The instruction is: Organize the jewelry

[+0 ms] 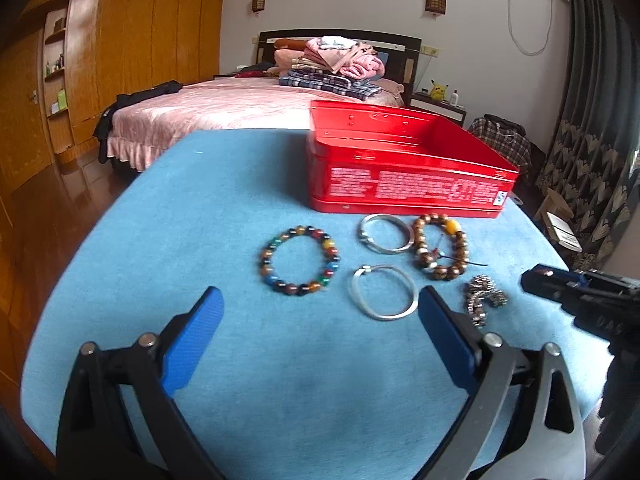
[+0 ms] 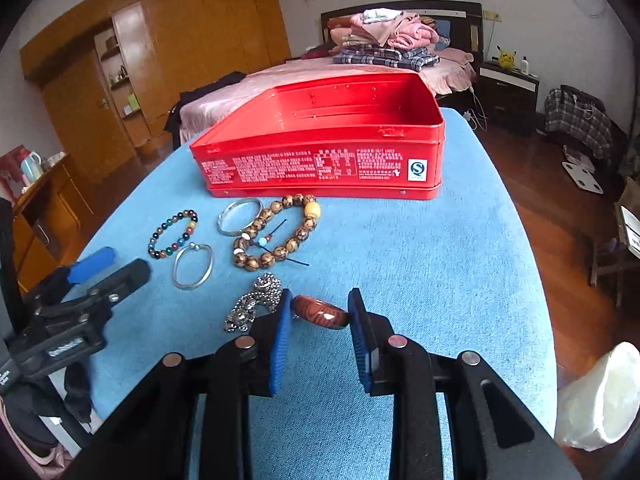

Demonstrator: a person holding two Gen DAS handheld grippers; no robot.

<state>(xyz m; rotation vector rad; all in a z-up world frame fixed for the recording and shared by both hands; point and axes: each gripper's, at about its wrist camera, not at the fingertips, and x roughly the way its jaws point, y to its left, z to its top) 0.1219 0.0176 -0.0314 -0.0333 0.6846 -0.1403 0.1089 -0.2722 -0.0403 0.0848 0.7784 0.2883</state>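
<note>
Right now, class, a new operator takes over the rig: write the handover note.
Left hand-held gripper: open, empty, hovering near the plain silver bangle.
Right hand-held gripper: shut on the brown wooden bangle, low over the blue cloth.
Red tin: open, nothing visible inside.
Left to do: wooden bangle, multicolour bead bracelet, two silver bangles, wooden bead bracelet, metal chain.

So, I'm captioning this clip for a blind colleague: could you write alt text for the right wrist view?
The right gripper is closed on a brown polished wooden bangle above a blue cloth-covered table. Beyond lie a silver chain bracelet, a brown wooden bead bracelet, two silver bangles and a multicoloured bead bracelet, before an open red metal tin.
</note>
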